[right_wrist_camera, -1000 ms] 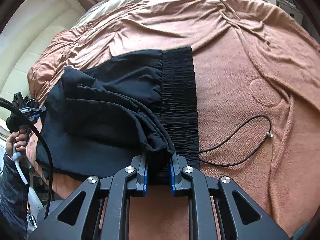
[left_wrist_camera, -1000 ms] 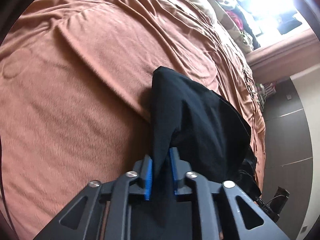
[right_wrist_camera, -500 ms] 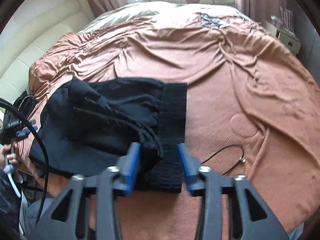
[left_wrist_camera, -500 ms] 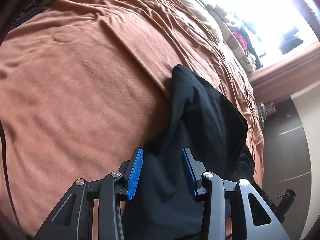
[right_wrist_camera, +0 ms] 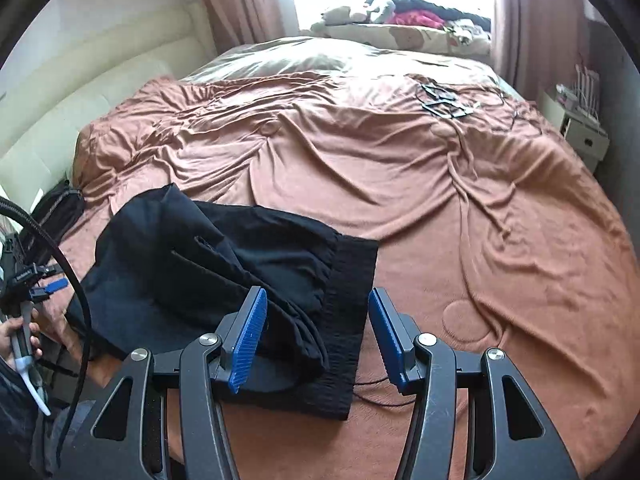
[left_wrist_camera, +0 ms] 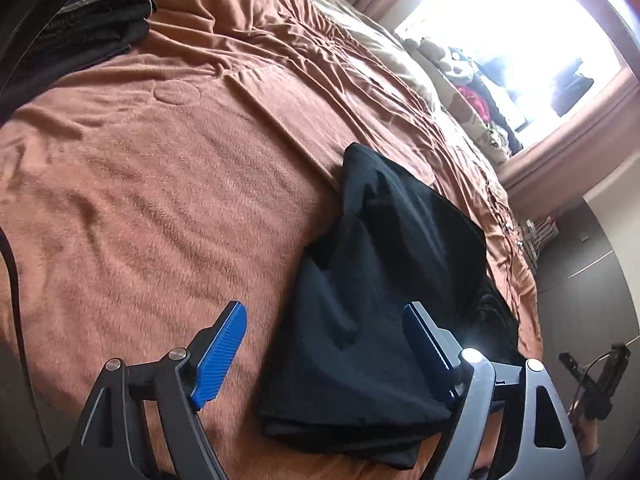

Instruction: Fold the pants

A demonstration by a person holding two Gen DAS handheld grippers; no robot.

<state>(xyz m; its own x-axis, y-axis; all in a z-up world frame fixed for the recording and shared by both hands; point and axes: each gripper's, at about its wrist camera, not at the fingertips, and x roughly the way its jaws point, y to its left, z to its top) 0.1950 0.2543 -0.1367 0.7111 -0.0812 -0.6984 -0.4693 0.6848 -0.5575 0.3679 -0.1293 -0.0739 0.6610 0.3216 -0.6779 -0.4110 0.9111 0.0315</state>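
Now both claws have let go: the left gripper [left_wrist_camera: 322,346] has just spread wide, nothing pinched, and the right gripper [right_wrist_camera: 316,334] has parted too, pads clear of cloth. Beyond them the black pants [right_wrist_camera: 224,264] lie folded near the bed's [right_wrist_camera: 500,248] near edge, waistband [right_wrist_camera: 352,300] flat.

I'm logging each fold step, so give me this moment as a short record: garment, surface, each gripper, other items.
garment: black pants, folded into a bundle, lying free on the bed
surface: brown blanket, wrinkled
left gripper: open, jaws just widened, pants below, not pinched
right gripper: open, jaws just opened, waistband released
other items: dark folded clothes at far corner; thin black cable by waistband
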